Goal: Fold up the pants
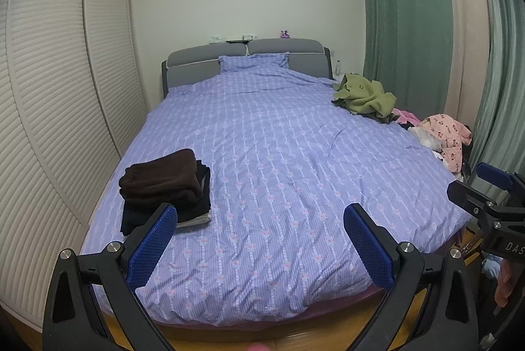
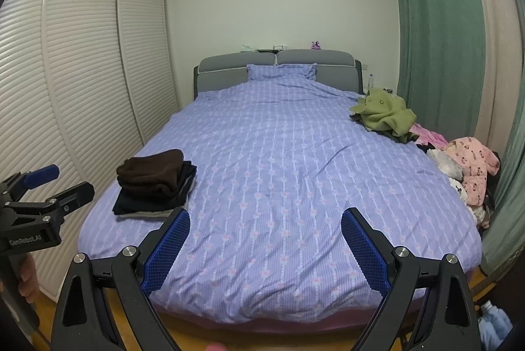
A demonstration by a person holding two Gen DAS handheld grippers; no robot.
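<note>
— Pants? Grippers?
— Folded brown pants (image 1: 162,175) atop dark stack, left-centre on bed (image 1: 279,154). Left gripper (image 1: 259,244) and right gripper (image 2: 265,247) both spread wide, empty, below.
— Hidden?
— Clothes pile (image 2: 466,170) cut off at right.

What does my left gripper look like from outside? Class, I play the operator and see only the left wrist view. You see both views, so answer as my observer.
Observer: In the right wrist view the left gripper shows at the left edge, in front of the wardrobe doors. Its jaws are open with nothing between them.
Operator: What holds it up?
Observer: A bare hand grips the handle below it.
Operator: And the right gripper? I see only its edge.
Observer: The right gripper has its blue pads spread wide, with only the bedspread showing between them.
</note>
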